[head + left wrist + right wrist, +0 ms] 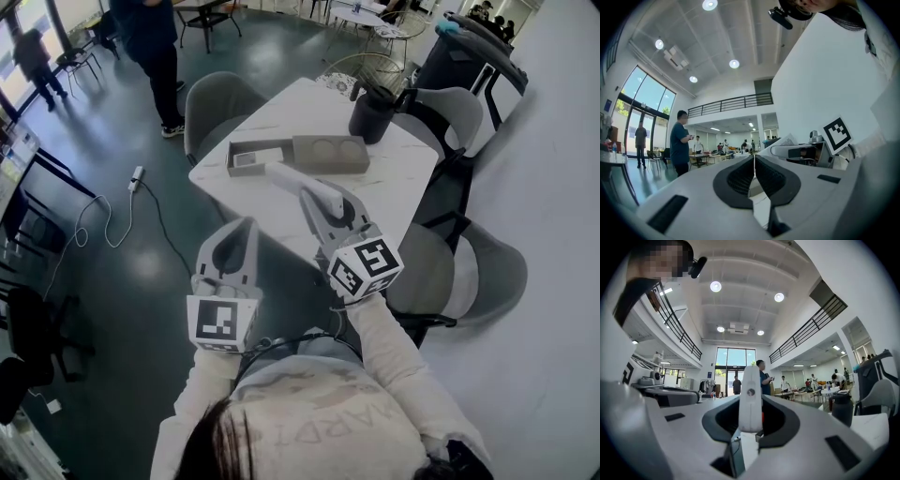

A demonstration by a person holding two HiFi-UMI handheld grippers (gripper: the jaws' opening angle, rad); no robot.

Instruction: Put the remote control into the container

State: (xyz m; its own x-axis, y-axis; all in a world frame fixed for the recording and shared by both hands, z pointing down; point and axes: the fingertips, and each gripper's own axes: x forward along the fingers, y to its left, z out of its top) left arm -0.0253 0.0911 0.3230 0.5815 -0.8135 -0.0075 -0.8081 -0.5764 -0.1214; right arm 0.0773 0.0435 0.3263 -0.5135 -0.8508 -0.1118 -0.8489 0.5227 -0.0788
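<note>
A slim white remote control [296, 182] is clamped in my right gripper [321, 201], which is raised over the near edge of the white table [272, 220]. In the right gripper view the remote control [751, 397] stands on end between the pads of the right gripper [751, 420]. Just beyond the remote's tip, the grey container [298, 156] lies on the table, with two round recesses and a left compartment. My left gripper [246, 227] hovers off the table's front edge, jaws shut on nothing; the left gripper view shows the left gripper [754, 165] with its pads touching.
A black jug [373, 114] stands behind the container, also in view as a black jug [842, 408]. Grey chairs [217, 105] ring the table. A person [155, 47] stands at the back left. A cable and power strip [136, 178] lie on the floor.
</note>
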